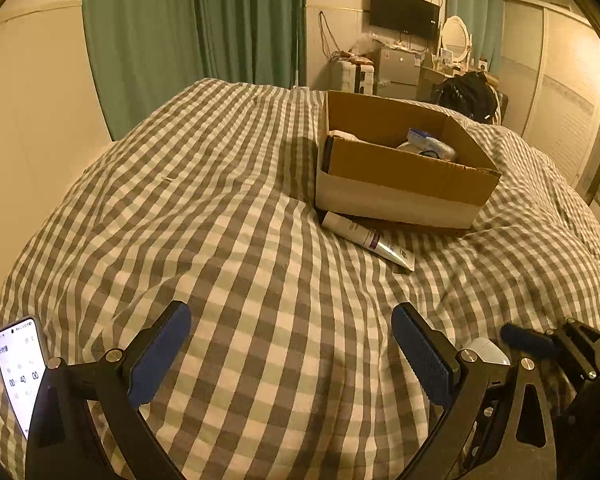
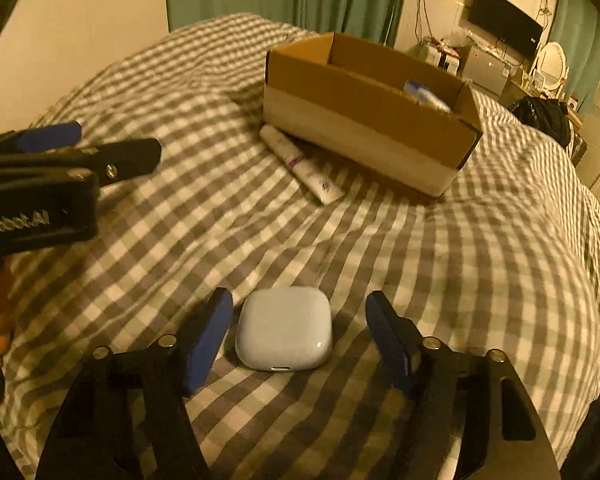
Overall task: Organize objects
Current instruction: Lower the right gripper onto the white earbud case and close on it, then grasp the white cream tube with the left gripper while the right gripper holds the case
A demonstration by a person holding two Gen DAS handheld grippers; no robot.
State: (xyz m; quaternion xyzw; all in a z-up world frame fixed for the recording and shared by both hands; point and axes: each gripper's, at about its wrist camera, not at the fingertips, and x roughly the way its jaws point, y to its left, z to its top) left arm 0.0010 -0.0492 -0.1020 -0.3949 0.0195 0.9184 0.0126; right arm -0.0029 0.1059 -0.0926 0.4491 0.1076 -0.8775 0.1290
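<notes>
A white earbud case (image 2: 284, 328) lies on the checked bedspread between the open fingers of my right gripper (image 2: 300, 320), nearer the left finger. Its edge shows in the left wrist view (image 1: 488, 350) beside my right gripper (image 1: 540, 340). A white tube with a purple band (image 1: 368, 240) (image 2: 300, 164) lies against the front of an open cardboard box (image 1: 404, 184) (image 2: 364, 120) holding several items. My left gripper (image 1: 292, 336) is open and empty above the bedspread; it also appears in the right wrist view (image 2: 80, 148).
A lit phone (image 1: 20, 372) lies on the bed at the far left. Green curtains, a wall TV, a mirror, a small fridge and a black bag stand beyond the bed. The checked bedspread (image 1: 220, 200) stretches left of the box.
</notes>
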